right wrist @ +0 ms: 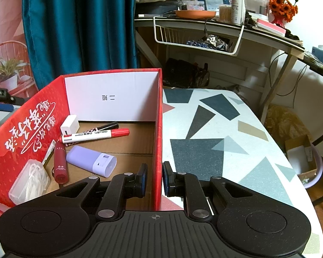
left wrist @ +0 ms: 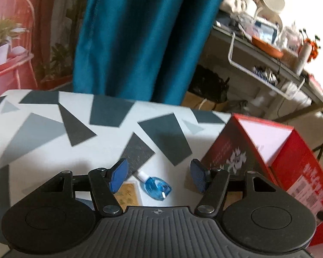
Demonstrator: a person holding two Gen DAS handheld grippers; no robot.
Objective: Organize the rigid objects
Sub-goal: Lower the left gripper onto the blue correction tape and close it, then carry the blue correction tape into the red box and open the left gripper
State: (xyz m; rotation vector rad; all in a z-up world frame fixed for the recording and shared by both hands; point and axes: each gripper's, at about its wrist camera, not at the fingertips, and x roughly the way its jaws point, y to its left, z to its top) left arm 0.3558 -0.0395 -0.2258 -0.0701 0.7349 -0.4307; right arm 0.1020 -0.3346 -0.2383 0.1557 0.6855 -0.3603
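Note:
My left gripper (left wrist: 159,175) hangs open over the patterned table (left wrist: 43,133), nothing between its blue pads. Just beneath it lie a small blue bottle (left wrist: 158,187) with a white cap and a yellow card-like item (left wrist: 128,193), partly hidden by the gripper body. The red cardboard box (left wrist: 290,172) stands to the right. My right gripper (right wrist: 154,179) is shut on the right wall of the red box (right wrist: 158,129), one pad inside and one outside. Inside lie a red marker (right wrist: 95,135), a black marker (right wrist: 107,126), a white charger (right wrist: 69,126), a maroon tube (right wrist: 59,163), a lavender case (right wrist: 90,161) and a clear case (right wrist: 30,182).
A teal curtain (left wrist: 144,38) hangs behind the table. A cluttered desk (right wrist: 236,28) with a white wire basket (right wrist: 196,36) stands at the back right. The table (right wrist: 226,129) reaches right of the box to a rounded edge, with cartons on the floor beyond.

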